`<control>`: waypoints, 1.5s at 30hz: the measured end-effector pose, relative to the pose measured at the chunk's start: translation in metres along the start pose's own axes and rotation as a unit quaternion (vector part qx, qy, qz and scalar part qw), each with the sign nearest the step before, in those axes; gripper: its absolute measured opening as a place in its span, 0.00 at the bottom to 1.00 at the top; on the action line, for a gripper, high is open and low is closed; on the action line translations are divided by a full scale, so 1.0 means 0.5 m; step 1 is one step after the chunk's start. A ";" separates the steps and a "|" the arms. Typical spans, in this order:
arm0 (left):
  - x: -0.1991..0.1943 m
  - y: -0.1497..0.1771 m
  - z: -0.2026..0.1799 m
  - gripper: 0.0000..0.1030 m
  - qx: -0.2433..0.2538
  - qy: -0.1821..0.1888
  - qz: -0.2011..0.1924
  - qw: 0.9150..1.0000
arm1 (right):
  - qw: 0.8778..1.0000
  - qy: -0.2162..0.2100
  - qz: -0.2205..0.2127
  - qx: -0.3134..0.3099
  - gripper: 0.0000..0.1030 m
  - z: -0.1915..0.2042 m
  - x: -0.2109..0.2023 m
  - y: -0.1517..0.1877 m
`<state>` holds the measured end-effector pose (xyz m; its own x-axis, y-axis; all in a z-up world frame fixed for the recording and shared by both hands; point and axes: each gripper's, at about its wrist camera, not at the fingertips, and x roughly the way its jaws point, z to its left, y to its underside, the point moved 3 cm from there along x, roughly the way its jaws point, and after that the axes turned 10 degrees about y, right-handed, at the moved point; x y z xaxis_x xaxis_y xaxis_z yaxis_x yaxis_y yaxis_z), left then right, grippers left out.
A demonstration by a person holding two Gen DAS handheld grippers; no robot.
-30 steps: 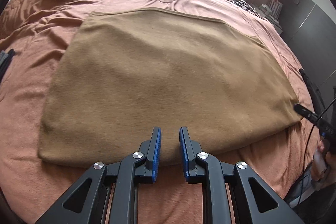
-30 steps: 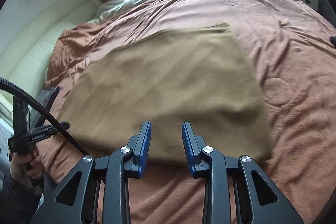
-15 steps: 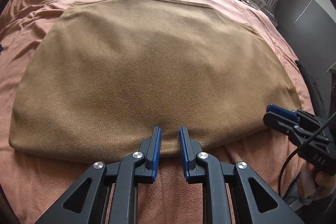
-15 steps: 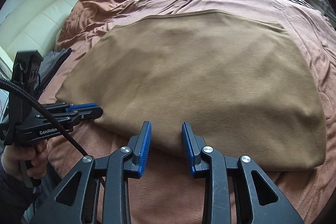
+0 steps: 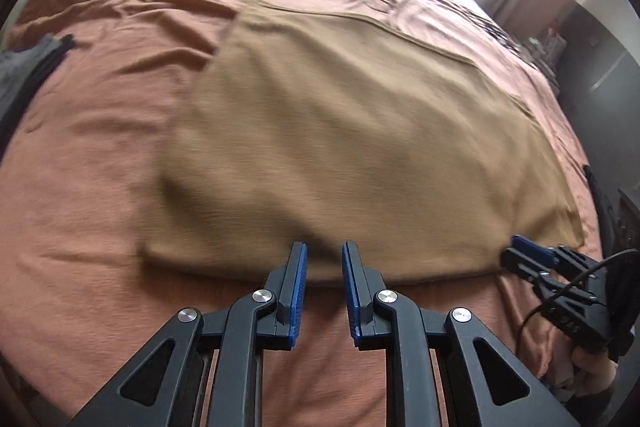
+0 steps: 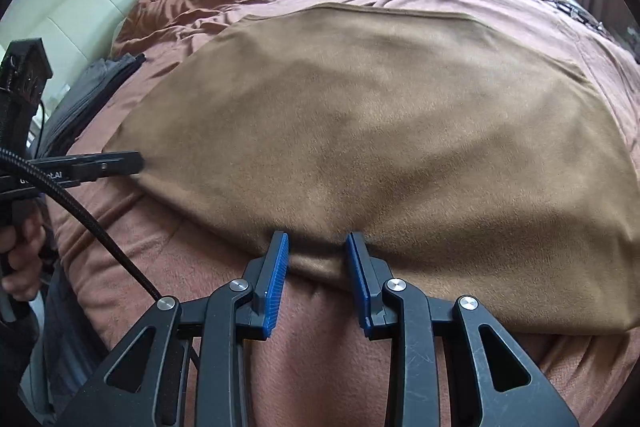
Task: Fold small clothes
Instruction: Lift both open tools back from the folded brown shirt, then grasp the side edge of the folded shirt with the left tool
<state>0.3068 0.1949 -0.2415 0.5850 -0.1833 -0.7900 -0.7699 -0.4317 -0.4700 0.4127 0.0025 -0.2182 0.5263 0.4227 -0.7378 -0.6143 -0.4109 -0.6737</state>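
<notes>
Both grippers have been brought down to the near edge of the tan cloth (image 6: 380, 131), spread flat on the bed (image 6: 320, 367). Left gripper (image 5: 324, 259) and right gripper (image 6: 316, 251) are parted, nothing held, apparently placed for lifting that edge.

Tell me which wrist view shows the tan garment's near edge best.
The right wrist view: the tan garment is sharp there, its near edge running between the open right gripper fingers. The left wrist view shows it motion-blurred, the edge just ahead of the open left gripper.
</notes>
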 end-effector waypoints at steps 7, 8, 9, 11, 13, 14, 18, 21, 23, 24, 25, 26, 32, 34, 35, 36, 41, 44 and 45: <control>-0.058 -0.004 0.085 0.19 -0.060 -0.011 -0.032 0.998 | 1.000 0.007 -0.005 -0.011 0.27 0.041 0.023 0.003; -0.064 -0.003 0.095 0.19 -0.072 -0.010 -0.036 0.997 | 1.000 0.009 -0.003 -0.014 0.27 0.040 0.022 0.006; -0.066 -0.003 0.103 0.19 -0.081 -0.007 -0.038 0.996 | 1.000 0.009 -0.001 -0.014 0.27 0.039 0.021 0.008; -0.068 -0.003 0.118 0.23 -0.097 -0.001 -0.039 0.994 | 1.000 0.006 0.002 -0.010 0.27 0.035 0.017 0.008; -0.065 -0.001 0.127 0.31 -0.108 0.002 -0.039 0.993 | 1.000 0.004 0.004 -0.004 0.27 0.029 0.015 0.007; -0.064 0.000 0.129 0.38 -0.113 0.003 -0.040 0.993 | 1.000 0.002 0.004 -0.001 0.27 0.026 0.014 0.009; -0.060 0.005 0.144 0.48 -0.125 -0.011 -0.045 0.991 | 1.000 0.006 0.004 0.002 0.27 0.015 0.006 0.011; -0.049 0.012 0.157 0.48 -0.144 0.011 -0.040 0.989 | 1.000 0.005 0.006 0.006 0.27 0.006 -0.001 0.017; -0.044 0.013 0.158 0.48 -0.146 0.012 -0.042 0.988 | 1.000 0.005 0.006 0.006 0.27 0.002 -0.005 0.018; -0.042 0.012 0.157 0.48 -0.146 0.013 -0.044 0.988 | 1.000 0.005 0.006 0.007 0.27 0.001 -0.005 0.018; -0.040 0.012 0.157 0.48 -0.149 0.017 -0.046 0.988 | 1.000 0.005 0.007 0.007 0.27 0.000 -0.005 0.019; -0.038 0.013 0.157 0.48 -0.152 0.022 -0.047 0.987 | 1.000 0.004 0.007 0.008 0.27 0.000 -0.005 0.019; -0.036 0.016 0.168 0.45 -0.181 0.049 -0.064 0.980 | 1.000 0.004 0.008 0.008 0.27 -0.001 -0.005 0.021; -0.044 0.018 0.171 0.30 -0.184 0.037 -0.072 0.980 | 1.000 0.002 0.008 0.009 0.27 -0.003 -0.005 0.021; -0.047 0.020 0.170 0.28 -0.182 0.035 -0.072 0.980 | 1.000 0.002 0.008 0.010 0.27 -0.003 -0.005 0.021; -0.051 0.022 0.170 0.28 -0.180 0.040 -0.074 0.980 | 1.000 0.001 0.007 0.011 0.27 -0.004 -0.006 0.021; -0.061 0.025 0.173 0.22 -0.184 0.047 -0.090 0.978 | 1.000 -0.009 -0.002 0.022 0.27 -0.017 -0.019 0.021; -0.054 0.025 0.178 0.22 -0.189 0.054 -0.086 0.977 | 0.999 -0.030 -0.004 0.035 0.27 -0.027 -0.023 0.025; -0.051 0.024 0.178 0.22 -0.191 0.058 -0.086 0.976 | 0.999 -0.034 -0.003 0.037 0.25 -0.028 -0.022 0.025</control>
<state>0.2601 0.2729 -0.2620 0.7393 -0.1677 -0.6521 -0.5190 -0.7590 -0.3932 0.4075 -0.0188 -0.2193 0.4912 0.4799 -0.7269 -0.6536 -0.3485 -0.6718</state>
